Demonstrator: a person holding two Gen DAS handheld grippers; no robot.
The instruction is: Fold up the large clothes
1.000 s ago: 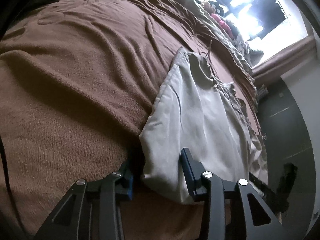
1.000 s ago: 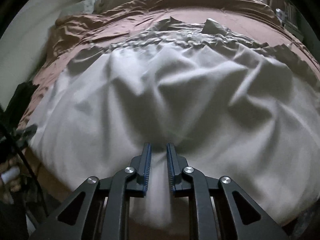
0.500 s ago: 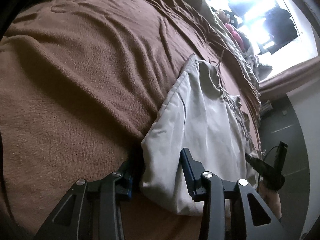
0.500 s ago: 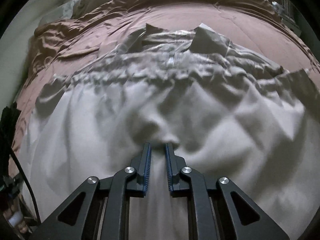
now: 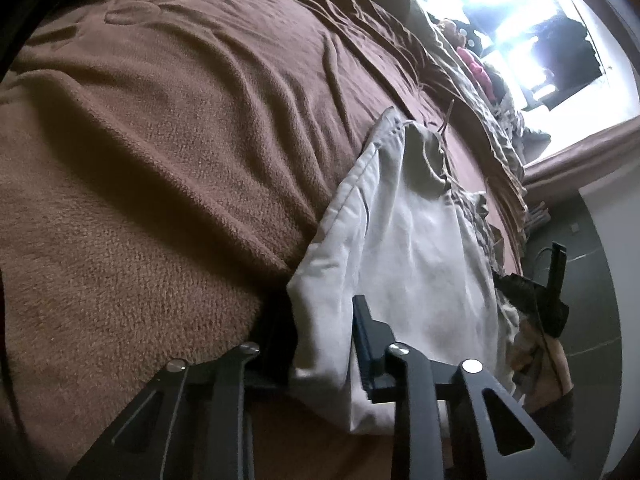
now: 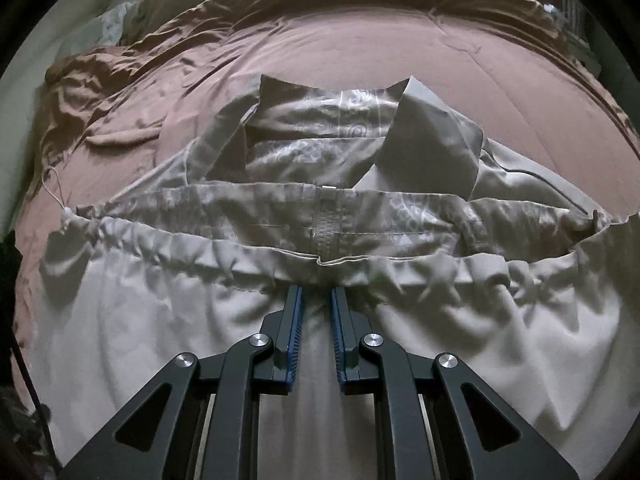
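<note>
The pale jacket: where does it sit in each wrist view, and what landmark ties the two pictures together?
Left wrist: the pale jacket runs from lower centre up toward the window, its corner between the closing jaws.
Right wrist: it fills the lower half, hem bunched between the right gripper.
Shared landmark: the brown bedspread.

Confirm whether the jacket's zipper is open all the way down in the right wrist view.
No. The zipper is closed across the hem band of the jacket, which lies on the brown blanket.
</note>
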